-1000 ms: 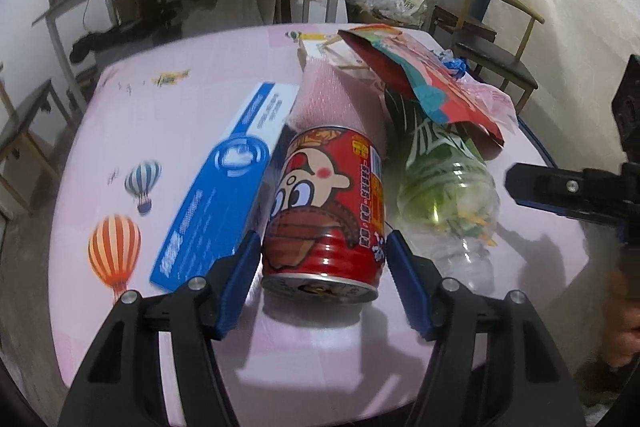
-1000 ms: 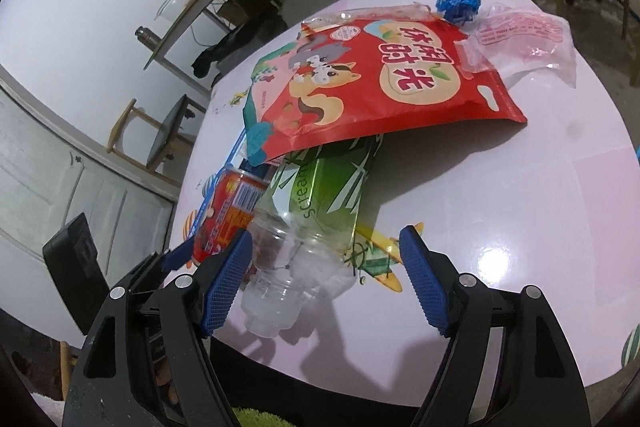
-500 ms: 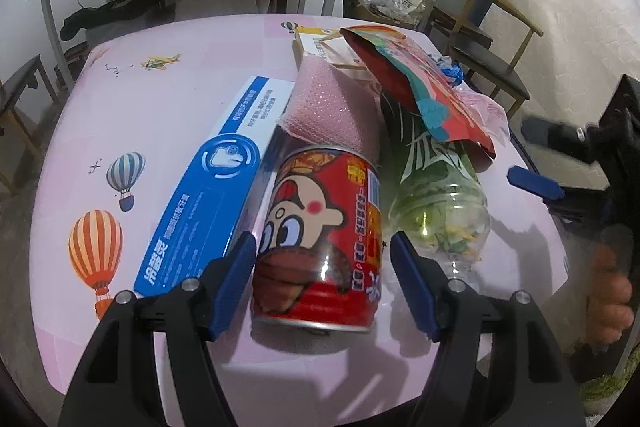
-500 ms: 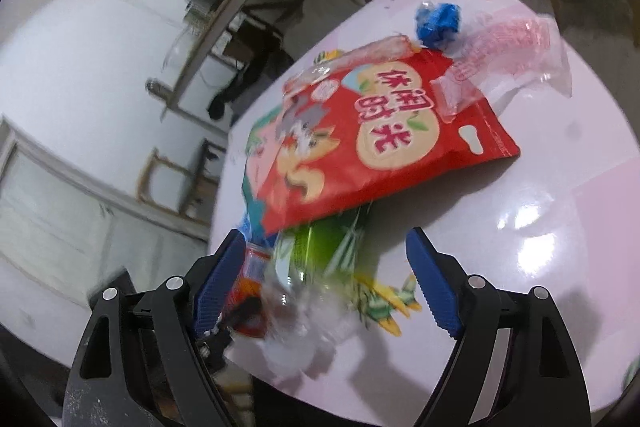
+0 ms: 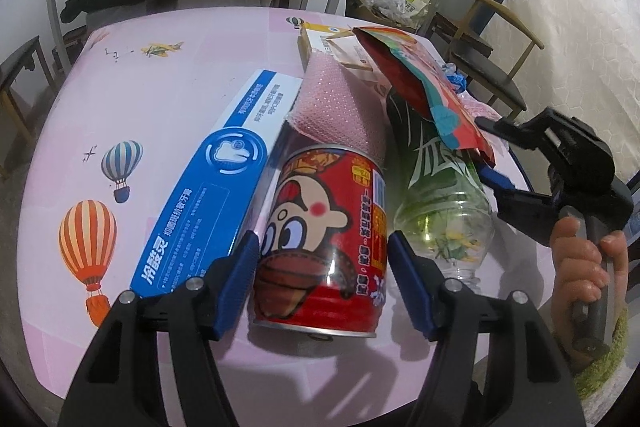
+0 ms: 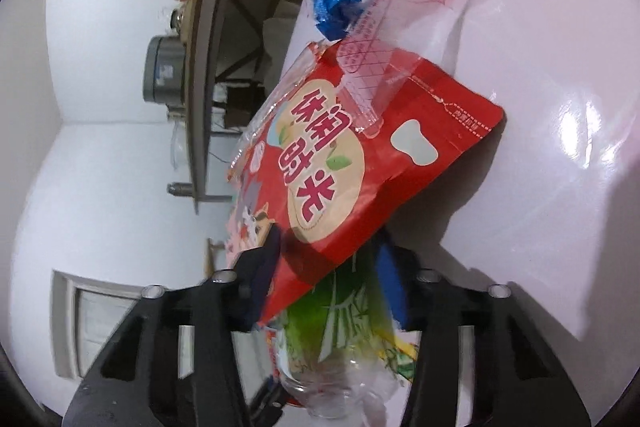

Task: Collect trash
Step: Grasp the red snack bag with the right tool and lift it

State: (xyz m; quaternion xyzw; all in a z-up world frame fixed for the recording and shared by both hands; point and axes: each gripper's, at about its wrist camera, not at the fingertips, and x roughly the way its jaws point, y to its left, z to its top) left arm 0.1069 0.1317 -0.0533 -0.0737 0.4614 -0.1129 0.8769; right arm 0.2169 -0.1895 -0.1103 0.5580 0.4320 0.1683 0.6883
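Our right tongs have swung in around the green bottle under the red snack bag. Left tongs sit apart around the red can. All trash lies on the tabletop; nothing collected yet.

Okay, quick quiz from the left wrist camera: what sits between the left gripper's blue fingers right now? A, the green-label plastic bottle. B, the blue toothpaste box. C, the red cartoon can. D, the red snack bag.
C: the red cartoon can lies on its side between the left gripper's blue fingers, with the toothpaste box and plastic bottle outside them.
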